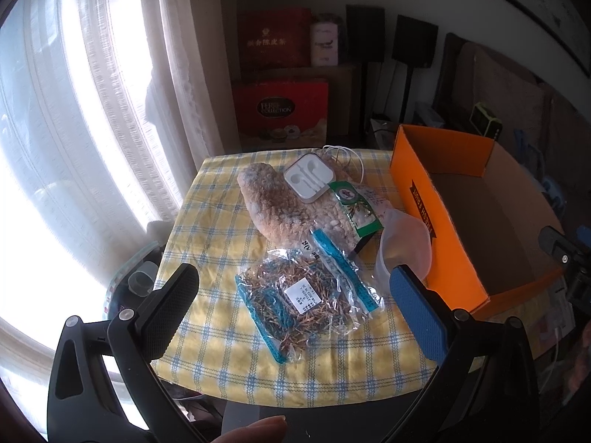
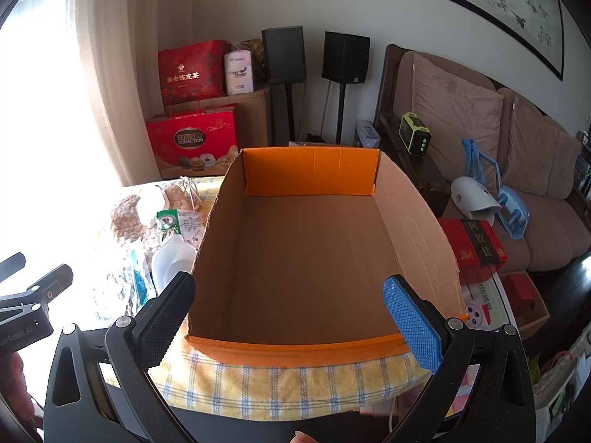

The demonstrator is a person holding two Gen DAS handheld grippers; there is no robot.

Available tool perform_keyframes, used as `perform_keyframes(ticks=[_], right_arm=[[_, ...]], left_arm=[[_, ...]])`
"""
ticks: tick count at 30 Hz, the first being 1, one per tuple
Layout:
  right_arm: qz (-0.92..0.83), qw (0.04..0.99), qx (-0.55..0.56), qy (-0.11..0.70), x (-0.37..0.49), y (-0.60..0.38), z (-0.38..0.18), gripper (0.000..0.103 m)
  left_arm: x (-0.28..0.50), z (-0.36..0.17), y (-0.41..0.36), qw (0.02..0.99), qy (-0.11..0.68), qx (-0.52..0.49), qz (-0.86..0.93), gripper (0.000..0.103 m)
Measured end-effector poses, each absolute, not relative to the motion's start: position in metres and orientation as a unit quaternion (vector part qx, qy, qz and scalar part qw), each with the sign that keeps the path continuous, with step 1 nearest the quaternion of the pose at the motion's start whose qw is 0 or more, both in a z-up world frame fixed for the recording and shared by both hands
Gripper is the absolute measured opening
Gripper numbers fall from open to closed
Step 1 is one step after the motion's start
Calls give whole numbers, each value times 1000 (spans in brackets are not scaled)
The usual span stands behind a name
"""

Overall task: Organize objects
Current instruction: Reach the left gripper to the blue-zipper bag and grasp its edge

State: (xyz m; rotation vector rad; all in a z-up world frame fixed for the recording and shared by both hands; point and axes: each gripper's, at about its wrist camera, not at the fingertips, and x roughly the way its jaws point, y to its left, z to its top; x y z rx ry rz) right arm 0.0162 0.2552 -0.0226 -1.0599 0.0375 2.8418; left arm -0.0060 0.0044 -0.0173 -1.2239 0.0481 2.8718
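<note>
An empty orange cardboard box [image 2: 310, 254] stands on the yellow checked tablecloth [image 1: 221, 350]; it also shows at the right of the left wrist view [image 1: 436, 192]. Left of it lie a clear bag of dried herbs [image 1: 303, 299], a large bag of pale dried pieces [image 1: 273, 203], a white earphone case [image 1: 309, 176], a green-labelled packet [image 1: 356, 206] and a clear plastic scoop [image 1: 406, 247]. My left gripper [image 1: 295, 291] is open, above the herb bag. My right gripper [image 2: 291, 302] is open and empty, over the box's near edge.
Red gift boxes [image 2: 192, 147] and cartons stand behind the table by the curtain. Two black speakers [image 2: 345, 57] are on stands. A brown sofa [image 2: 498, 147] with a blue-white device and red boxes [image 2: 472, 240] is to the right.
</note>
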Motion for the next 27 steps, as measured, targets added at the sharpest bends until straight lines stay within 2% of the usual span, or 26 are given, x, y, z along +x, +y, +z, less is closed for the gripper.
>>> perform_keyframes(ticks=[11,17,25,27], right_arm=[[924,140,-356,2,5,324,-26,103],[910,164,-380,41,-3,374,-42,102],[894,179,-407,51,-12,410,-57,95],[889,173,-419,59,-18,419,-63,89]], left_arm=[[-22,-49,-31,-7,7,-421,907,103],[-30,-67,-45,-8,-4,-443,896,103],[-41,-78,-50,-4,-7,-456,890,101],[-45,-80,-50,-2,-7,-459,888,99]])
